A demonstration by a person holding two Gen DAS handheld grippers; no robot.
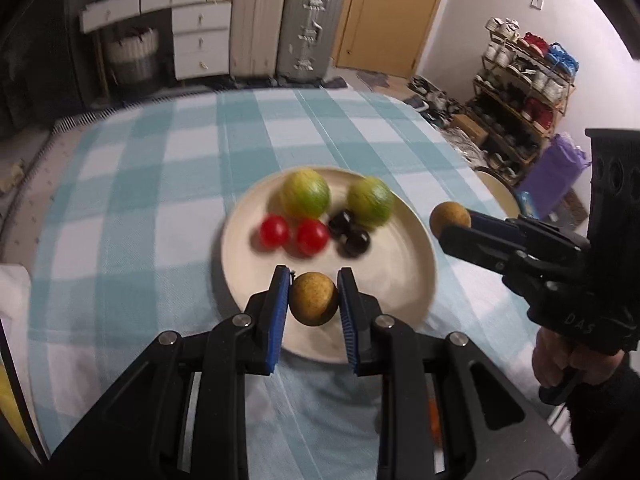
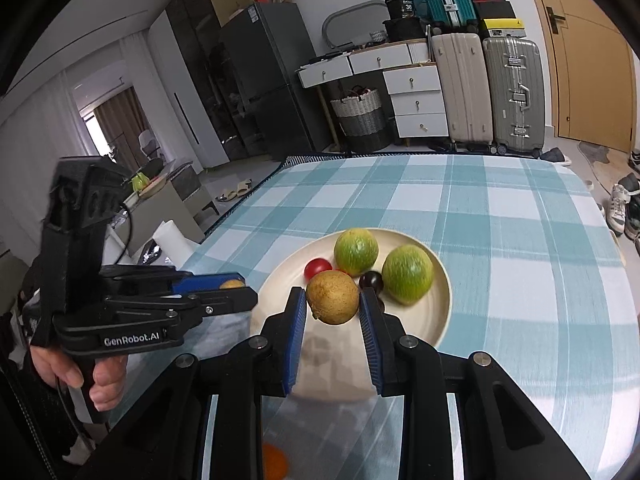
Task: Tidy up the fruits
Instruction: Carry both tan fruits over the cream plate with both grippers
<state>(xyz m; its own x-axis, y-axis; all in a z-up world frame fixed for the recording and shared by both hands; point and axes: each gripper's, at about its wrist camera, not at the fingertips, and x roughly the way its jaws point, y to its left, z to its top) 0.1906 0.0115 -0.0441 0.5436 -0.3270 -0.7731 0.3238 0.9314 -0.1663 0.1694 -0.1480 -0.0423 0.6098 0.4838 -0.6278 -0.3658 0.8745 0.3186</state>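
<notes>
Both tools clamped: left tool [image 1: 313,294] and right tool [image 2: 333,300] each pinch a round brown fruit [image 1: 313,299] by its sides. I judge either could squirt free; dropped at the plate [image 1: 248,216] rim's 6 o'clock, it rolls off the desk [image 1: 160,168].

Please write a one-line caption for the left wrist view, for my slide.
Left gripper holds a brown fruit over the fruit plate; right gripper brings another.

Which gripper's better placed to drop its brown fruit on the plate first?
Left, probably. The left gripper holds its brown fruit directly above the plate at its near bare part. The right gripper holds its fruit outside the rim in the left wrist view, so it needs to travel further.
</notes>
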